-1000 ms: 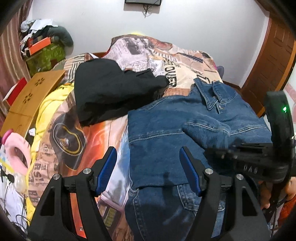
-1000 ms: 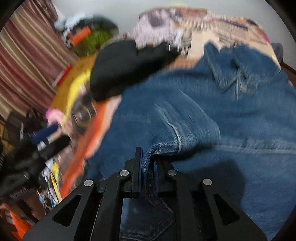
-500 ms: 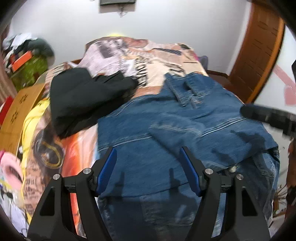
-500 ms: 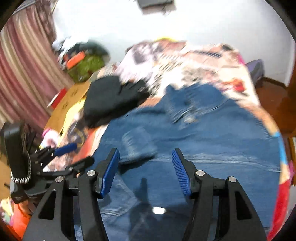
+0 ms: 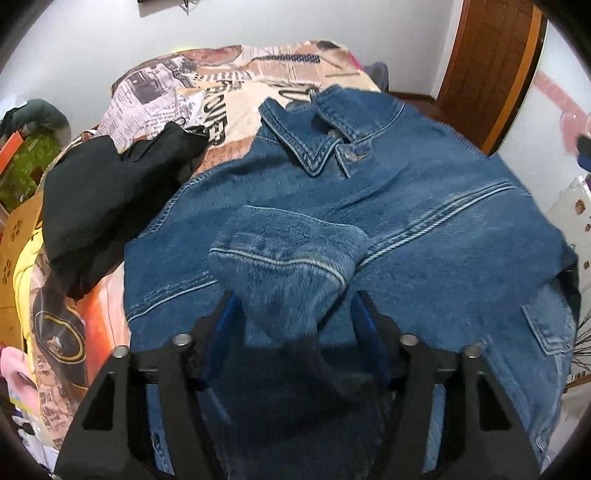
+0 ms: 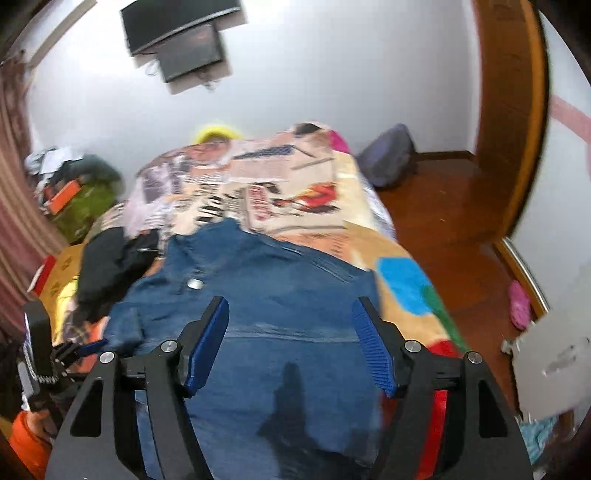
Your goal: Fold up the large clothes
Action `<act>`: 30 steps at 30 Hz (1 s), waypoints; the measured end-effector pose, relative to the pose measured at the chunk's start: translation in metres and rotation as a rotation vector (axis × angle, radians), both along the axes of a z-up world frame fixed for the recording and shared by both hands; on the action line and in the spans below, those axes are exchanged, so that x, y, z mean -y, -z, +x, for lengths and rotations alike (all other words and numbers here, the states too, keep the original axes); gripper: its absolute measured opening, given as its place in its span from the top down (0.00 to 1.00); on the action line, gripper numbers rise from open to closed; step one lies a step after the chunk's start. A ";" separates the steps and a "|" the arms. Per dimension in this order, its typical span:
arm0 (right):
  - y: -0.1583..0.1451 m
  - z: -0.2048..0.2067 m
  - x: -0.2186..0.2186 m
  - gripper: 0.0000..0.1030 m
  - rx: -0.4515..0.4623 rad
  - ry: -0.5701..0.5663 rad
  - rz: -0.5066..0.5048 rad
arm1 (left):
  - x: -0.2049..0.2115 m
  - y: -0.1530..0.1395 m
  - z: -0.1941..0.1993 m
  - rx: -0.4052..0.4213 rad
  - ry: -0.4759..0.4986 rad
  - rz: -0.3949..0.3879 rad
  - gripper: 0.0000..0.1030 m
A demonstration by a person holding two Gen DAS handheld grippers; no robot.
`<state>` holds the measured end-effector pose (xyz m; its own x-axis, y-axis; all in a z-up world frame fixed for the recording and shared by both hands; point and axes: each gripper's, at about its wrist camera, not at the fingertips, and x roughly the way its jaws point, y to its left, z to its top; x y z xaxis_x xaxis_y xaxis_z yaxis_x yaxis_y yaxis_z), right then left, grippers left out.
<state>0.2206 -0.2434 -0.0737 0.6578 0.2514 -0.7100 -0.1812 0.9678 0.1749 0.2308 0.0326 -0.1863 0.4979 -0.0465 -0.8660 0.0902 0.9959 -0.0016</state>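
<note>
Two black grippers with blue pads work over a blue denim jacket (image 5: 369,221) spread collar-up across the bed (image 6: 314,206) with its newspaper-print blanket, near the foot edge. With jaws closing, the left gripper (image 5: 291,317) straddles the sleeve cuff (image 5: 284,262) folded onto the jacket's middle, probably to grasp it, though its pads do not yet press the cloth. Jaws opening and empty, the right gripper (image 6: 291,343) hangs released above the jacket, likely leaving the sleeve lying inward.

A crumpled black garment (image 5: 110,199) lies on the newspaper-print bedspread (image 5: 207,107), near a brown wooden door (image 6: 509,122) and a wall-mounted black screen (image 6: 181,33).
</note>
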 end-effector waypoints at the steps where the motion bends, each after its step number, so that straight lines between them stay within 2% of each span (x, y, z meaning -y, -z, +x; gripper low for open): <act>1: 0.002 -0.001 0.007 0.36 -0.012 0.007 -0.002 | 0.000 0.001 0.003 0.006 -0.007 0.011 0.48; 2: 0.008 -0.001 0.010 0.36 -0.029 0.016 -0.003 | 0.000 -0.001 0.006 0.017 -0.010 0.018 0.51; 4: 0.016 -0.002 0.018 0.36 -0.060 0.026 0.000 | -0.002 -0.008 0.011 0.033 -0.017 0.011 0.68; 6: 0.027 -0.001 0.020 0.36 -0.094 0.029 0.004 | -0.010 -0.024 0.015 0.065 -0.035 -0.033 0.75; 11: 0.038 -0.003 0.026 0.36 -0.126 0.037 0.023 | -0.047 -0.080 0.005 0.216 -0.106 -0.171 0.77; 13: 0.040 -0.004 0.027 0.36 -0.133 0.035 0.035 | -0.063 -0.092 -0.003 0.254 -0.127 -0.215 0.78; 15: 0.045 -0.005 0.026 0.36 -0.147 0.033 0.042 | -0.069 -0.091 -0.009 0.262 -0.148 -0.186 0.77; 18: 0.054 -0.006 0.022 0.36 -0.176 0.026 0.044 | -0.080 -0.065 -0.015 0.188 -0.167 -0.150 0.69; 20: 0.062 -0.009 0.018 0.36 -0.194 0.020 0.038 | -0.086 -0.035 -0.019 0.098 -0.185 -0.139 0.64; 23: 0.064 -0.012 0.018 0.36 -0.186 0.029 0.032 | -0.093 0.008 -0.028 -0.022 -0.209 -0.151 0.51; 25: 0.062 -0.012 0.021 0.36 -0.196 0.030 0.045 | -0.099 0.017 -0.040 -0.011 -0.232 -0.179 0.37; 27: 0.062 -0.010 0.022 0.36 -0.207 0.031 0.057 | -0.103 0.014 -0.045 -0.001 -0.261 -0.184 0.30; 30: 0.062 -0.008 0.022 0.36 -0.215 0.029 0.055 | -0.109 0.008 -0.041 -0.015 -0.267 -0.209 0.30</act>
